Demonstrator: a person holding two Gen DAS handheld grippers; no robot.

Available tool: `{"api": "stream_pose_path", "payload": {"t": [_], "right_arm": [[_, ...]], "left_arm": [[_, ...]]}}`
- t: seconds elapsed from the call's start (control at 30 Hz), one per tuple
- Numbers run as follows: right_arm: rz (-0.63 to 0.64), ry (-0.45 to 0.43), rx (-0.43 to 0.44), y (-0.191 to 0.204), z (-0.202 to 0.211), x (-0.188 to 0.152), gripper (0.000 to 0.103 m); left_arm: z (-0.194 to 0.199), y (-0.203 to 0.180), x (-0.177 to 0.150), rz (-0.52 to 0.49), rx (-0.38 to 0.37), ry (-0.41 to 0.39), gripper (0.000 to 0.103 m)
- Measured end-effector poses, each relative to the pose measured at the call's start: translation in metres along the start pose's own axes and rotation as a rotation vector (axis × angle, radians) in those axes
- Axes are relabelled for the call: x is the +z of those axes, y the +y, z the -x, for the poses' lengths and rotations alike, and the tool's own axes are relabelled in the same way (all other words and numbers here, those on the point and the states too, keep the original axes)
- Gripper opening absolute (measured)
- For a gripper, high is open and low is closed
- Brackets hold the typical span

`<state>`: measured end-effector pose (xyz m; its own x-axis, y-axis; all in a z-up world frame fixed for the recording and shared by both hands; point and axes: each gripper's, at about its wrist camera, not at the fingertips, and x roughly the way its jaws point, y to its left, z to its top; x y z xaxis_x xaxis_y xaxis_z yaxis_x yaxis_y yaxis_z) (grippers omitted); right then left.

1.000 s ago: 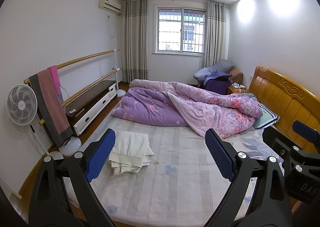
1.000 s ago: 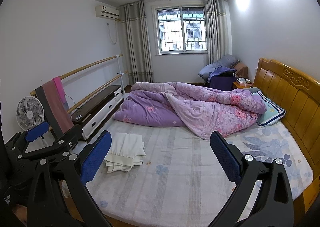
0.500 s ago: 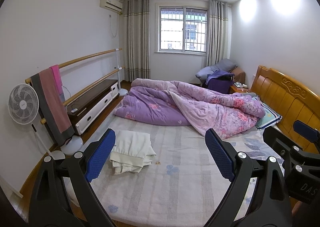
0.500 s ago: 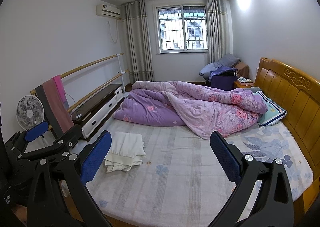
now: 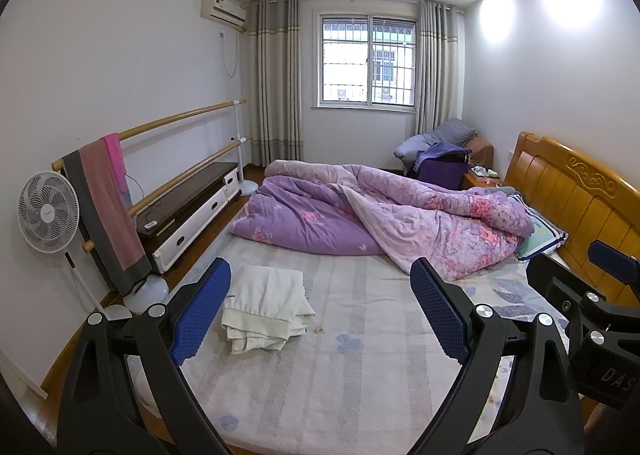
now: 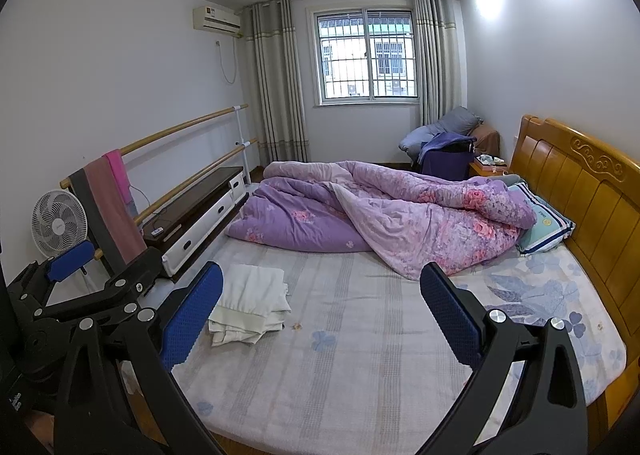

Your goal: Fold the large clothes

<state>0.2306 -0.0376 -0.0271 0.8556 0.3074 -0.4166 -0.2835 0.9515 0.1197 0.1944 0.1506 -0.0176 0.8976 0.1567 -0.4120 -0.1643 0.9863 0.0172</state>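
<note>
White garment (image 5: 266, 307) folded on bed (image 5: 360, 355), near the quilt (image 5: 380, 219); nothing moved lately. Your left hand-held gripper (image 5: 320, 315) and right hand-held gripper (image 6: 320, 319) hang released, empty: fold looks finished.

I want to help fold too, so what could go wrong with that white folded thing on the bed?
1. The white garment lies near the bed's left edge, so a careless tug might slide it to the floor.
2. It is already folded in layers; grabbing just the top layer could undo it.
3. Both the left gripper and right gripper are open and away from it, so reaching in may snag the sheet instead.
</note>
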Motion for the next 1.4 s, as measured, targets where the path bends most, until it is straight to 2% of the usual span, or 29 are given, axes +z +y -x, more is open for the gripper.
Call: {"api": "stream_pose_path", "payload": {"t": [0.27,0.5,1.4], "right_arm": [[0.001,0.004,0.001,-0.006,-0.004,0.002,0.095],[-0.004,0.014,0.008,-0.010,-0.008,0.003,0.095],[-0.004,0.022,0.009,-0.011,-0.012,0.001,0.095]], "left_arm": [[-0.002,0.001,-0.001,0.007,-0.010,-0.002,0.092],[-0.002,-0.004,-0.001,-0.018,0.012,-0.029,0.092],[-0.004,-0.001,0.003,-0.015,0.005,-0.008,0.092]]}}
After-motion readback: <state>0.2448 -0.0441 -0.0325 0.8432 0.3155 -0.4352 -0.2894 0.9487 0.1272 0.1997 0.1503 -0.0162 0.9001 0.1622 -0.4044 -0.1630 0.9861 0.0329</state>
